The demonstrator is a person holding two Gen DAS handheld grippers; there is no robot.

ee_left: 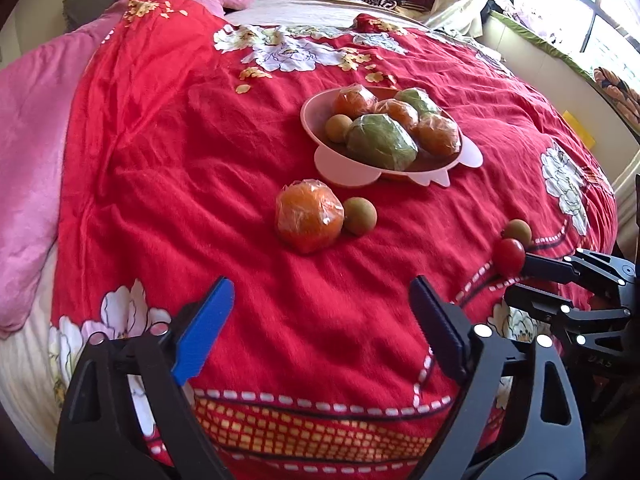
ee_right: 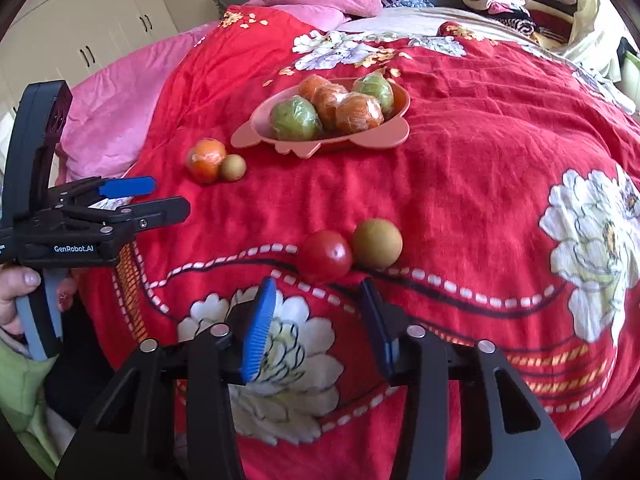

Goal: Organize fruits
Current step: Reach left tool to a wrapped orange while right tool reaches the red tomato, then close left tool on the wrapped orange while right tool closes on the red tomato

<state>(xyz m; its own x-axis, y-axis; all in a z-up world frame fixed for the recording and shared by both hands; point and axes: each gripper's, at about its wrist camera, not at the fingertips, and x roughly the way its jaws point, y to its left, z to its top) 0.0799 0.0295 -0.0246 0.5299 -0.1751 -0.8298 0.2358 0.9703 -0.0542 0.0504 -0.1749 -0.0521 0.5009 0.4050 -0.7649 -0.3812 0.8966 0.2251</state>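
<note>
Right claw (ee_right: 320, 320) is nearest to the camera: its two blue-padded fingers are spread apart and hold nothing, and they point at a small red tomato (ee_right: 325, 256) that lies just in front of them on the red flowered blanket (ee_right: 460, 184) of the bed. One brown round fruit (ee_right: 377, 243) touches the tomato on its right side. Left claw (ee_left: 320, 332) is also spread and empty, and it hangs above the blanket, with a wrapped orange (ee_left: 309, 218) and a second brown round fruit (ee_left: 359, 216) lying side by side further ahead of it.

I judge the task is more than half done. In the pink plate (ee_left: 344, 170) I count six fruits from the left wrist view: three wrapped oranges, two wrapped green fruits and one brown round fruit (ee_left: 338, 128). Four fruits are left on the blanket: one wrapped orange, one tomato and two brown round fruits.

So the totals are four wrapped oranges, two wrapped green fruits, three brown round fruits and one tomato. No tomato is in the plate yet. The tomato seems to be the next thing to pick, because the right claw is already close to it, but the brown fruit beside it may roll when the fingers come around.
</note>
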